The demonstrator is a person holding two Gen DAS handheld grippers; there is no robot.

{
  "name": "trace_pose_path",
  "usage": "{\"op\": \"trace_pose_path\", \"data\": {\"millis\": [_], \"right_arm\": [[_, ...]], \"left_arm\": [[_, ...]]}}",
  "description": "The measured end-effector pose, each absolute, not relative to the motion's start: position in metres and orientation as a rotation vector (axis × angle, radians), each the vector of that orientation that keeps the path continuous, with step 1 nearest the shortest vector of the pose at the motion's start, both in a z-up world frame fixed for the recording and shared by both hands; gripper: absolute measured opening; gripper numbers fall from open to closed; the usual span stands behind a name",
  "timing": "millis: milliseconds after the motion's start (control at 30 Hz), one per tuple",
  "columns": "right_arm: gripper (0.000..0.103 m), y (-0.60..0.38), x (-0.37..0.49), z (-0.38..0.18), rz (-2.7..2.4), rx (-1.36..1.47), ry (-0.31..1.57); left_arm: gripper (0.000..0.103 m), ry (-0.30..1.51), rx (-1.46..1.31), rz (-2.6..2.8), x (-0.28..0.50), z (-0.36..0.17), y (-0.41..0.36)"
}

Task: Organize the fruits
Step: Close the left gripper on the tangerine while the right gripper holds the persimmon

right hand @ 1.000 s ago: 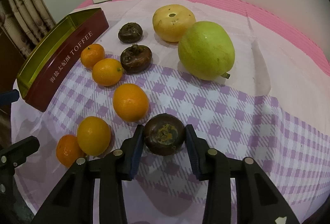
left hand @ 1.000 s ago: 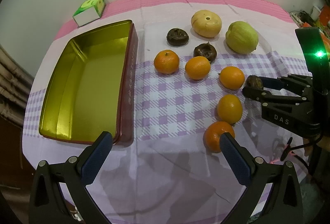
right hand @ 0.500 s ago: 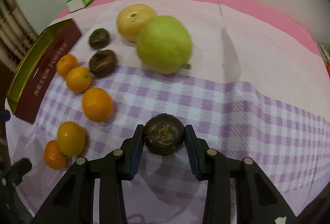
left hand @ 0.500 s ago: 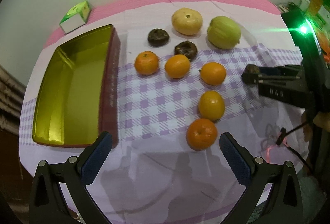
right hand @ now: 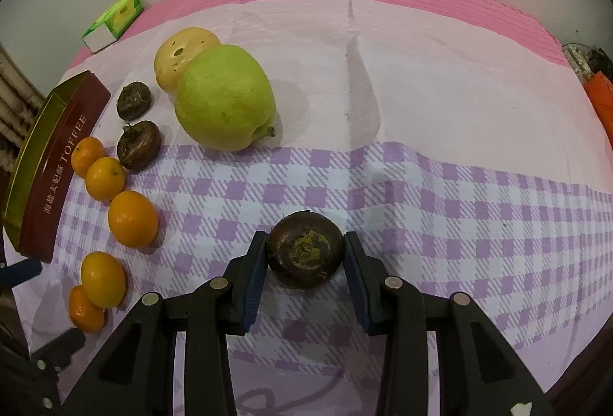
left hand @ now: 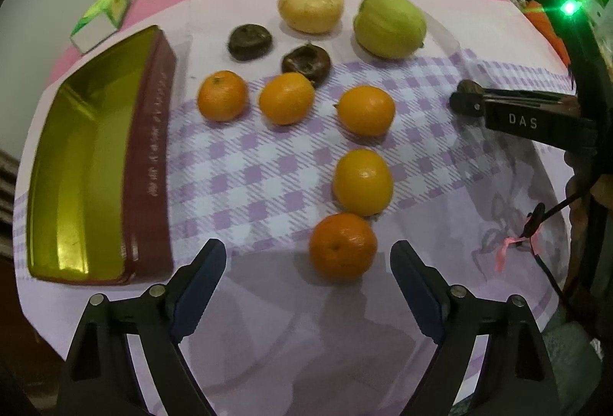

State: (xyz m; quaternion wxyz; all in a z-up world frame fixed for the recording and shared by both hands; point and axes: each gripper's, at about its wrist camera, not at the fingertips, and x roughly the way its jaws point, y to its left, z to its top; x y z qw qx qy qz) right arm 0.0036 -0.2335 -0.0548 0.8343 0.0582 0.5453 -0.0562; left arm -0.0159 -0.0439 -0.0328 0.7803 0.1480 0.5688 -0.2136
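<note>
Several oranges lie on the checked cloth; the nearest orange (left hand: pixel 343 246) sits just ahead of my left gripper (left hand: pixel 306 251), between its fingertips but untouched. The left jaws are closing. Two dark brown fruits (left hand: pixel 249 41) (left hand: pixel 305 64), a yellow fruit (left hand: pixel 310 5) and a green fruit (left hand: pixel 389 24) lie further back. An empty gold tin with red walls (left hand: pixel 151 163) stands at the left. My right gripper (right hand: pixel 305 243) is shut on a third dark brown fruit (right hand: pixel 305 255), held just above the cloth to the right of the oranges; the right gripper (left hand: pixel 465 98) also shows in the left wrist view.
A small green and white box (left hand: pixel 101 18) lies behind the tin near the wall. A thin cable with a pink tie (left hand: pixel 536 220) hangs at the table's right edge. Clutter, including something orange (right hand: pixel 601 98), sits past that edge. Bare cloth (right hand: pixel 440 90) stretches right of the green fruit.
My left gripper has come down toward the nearest orange and its jaws have narrowed. My right gripper has carried the dark brown fruit to the right, away from the oranges.
</note>
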Motion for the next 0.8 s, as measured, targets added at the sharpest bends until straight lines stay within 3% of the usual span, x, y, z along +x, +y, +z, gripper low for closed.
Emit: {"op": "trace_pose_path", "data": {"millis": [333,600,800], "right_arm": [[0.036,-0.233,0.001,-0.054,-0.124,0.145,1.163],[0.036,-0.234,0.007,-0.056,-0.122,0.153,1.163],[0.036,-0.233,0.007,-0.056,-0.122,0.153,1.164]], "left_arm": [[0.06,1.294,0.3,-0.485,-0.008,-0.049,-0.052],[0.05,1.301,0.27,-0.497,-0.004,-0.053,-0.049],[0.048,1.294,0.264,-0.499,-0.002,-0.054,-0.048]]}}
